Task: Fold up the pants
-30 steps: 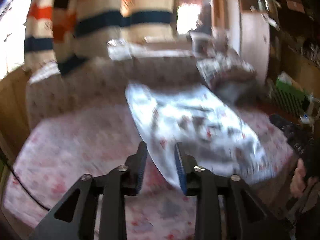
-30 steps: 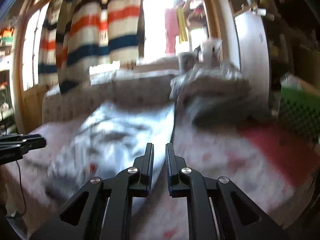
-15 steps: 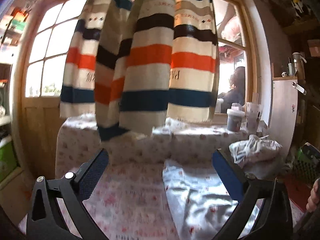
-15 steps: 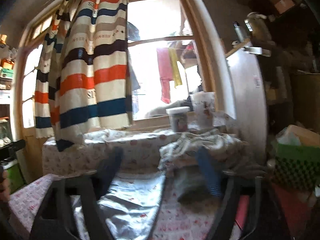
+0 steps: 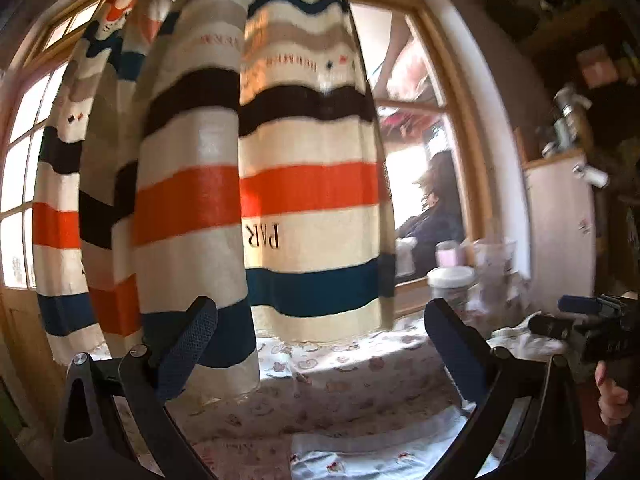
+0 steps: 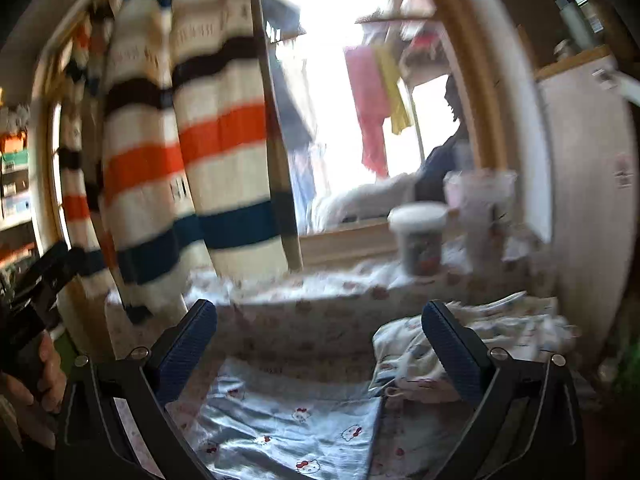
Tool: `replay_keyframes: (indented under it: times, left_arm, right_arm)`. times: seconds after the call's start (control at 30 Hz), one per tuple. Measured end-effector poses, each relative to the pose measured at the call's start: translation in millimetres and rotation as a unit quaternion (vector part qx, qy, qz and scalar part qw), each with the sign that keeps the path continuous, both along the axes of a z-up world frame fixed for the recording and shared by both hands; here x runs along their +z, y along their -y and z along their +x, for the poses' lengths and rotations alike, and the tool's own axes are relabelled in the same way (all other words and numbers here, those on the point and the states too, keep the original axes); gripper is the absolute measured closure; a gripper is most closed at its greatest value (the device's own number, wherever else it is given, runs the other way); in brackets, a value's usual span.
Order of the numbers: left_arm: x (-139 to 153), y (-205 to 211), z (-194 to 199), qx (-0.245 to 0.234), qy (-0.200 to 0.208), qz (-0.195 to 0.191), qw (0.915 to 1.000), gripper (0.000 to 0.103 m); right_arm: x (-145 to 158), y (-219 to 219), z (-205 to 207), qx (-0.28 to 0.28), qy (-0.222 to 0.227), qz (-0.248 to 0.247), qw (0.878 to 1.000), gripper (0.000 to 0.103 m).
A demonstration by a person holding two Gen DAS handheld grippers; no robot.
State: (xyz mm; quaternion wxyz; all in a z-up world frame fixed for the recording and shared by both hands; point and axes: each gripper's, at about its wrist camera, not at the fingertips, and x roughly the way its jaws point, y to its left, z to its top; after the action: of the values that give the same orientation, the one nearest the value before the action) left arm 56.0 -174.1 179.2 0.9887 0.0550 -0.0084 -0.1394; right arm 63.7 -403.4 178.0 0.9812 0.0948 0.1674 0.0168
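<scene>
The pale blue cartoon-print pants point(image 6: 288, 420) run off the right wrist view's bottom edge, with only a sliver showing in the left wrist view. The white-lidded tub point(image 6: 420, 236) on the sill is motion-blurred, its label unreadable. The orange, black and blue striped hanging cloth point(image 5: 280, 184) hides much of the window.

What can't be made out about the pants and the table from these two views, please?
- Pants: right wrist view shows only the far part; the bottom edge and the right tool cut off the rest.
- Pants in the left wrist view: only a strip, cut off below.
- Jar label: blurred.

Pants point(image 6: 280, 428) on bed point(image 6: 320, 332), curtain point(image 6: 208, 152) behind, jar point(image 6: 420, 240) on sill point(image 6: 344, 240)
</scene>
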Motion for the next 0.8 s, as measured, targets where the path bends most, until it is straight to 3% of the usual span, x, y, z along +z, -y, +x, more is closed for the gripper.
replay_keyframes:
  times: [0.1, 0.2, 0.33, 0.43, 0.53, 0.63, 0.8]
  left_arm:
    - [-23, 2, 28, 0.029, -0.012, -0.013, 0.9994, 0.000]
    - [-52, 1, 55, -0.002, -0.037, -0.005, 0.9993, 0.000]
    - [-96, 0, 100, -0.028, -0.117, 0.007, 0.9928, 0.000]
    - [-133, -11, 129, -0.013, -0.183, -0.027, 0.9827, 0.003]
    - [-164, -18, 151, -0.013, -0.250, -0.029, 0.9678, 0.012]
    - [-180, -27, 162, -0.004, -0.285, -0.034, 0.9579, 0.012]
    - [-194, -37, 172, 0.012, -0.322, -0.033, 0.9460, 0.012]
  right_arm:
    - [-25, -4, 40, -0.003, -0.037, -0.003, 0.999, 0.000]
    - [-59, -6, 73, -0.007, -0.062, 0.013, 0.998, 0.000]
    - [-94, -14, 102, 0.011, -0.108, -0.006, 0.994, 0.001]
    - [-110, -15, 109, 0.023, -0.127, -0.007, 0.992, 0.002]
    - [-128, -13, 118, 0.051, -0.162, 0.035, 0.985, 0.005]
    - [-143, -12, 124, 0.067, -0.193, 0.061, 0.977, 0.006]
    - [-164, -15, 130, 0.042, -0.232, 0.047, 0.971, 0.007]
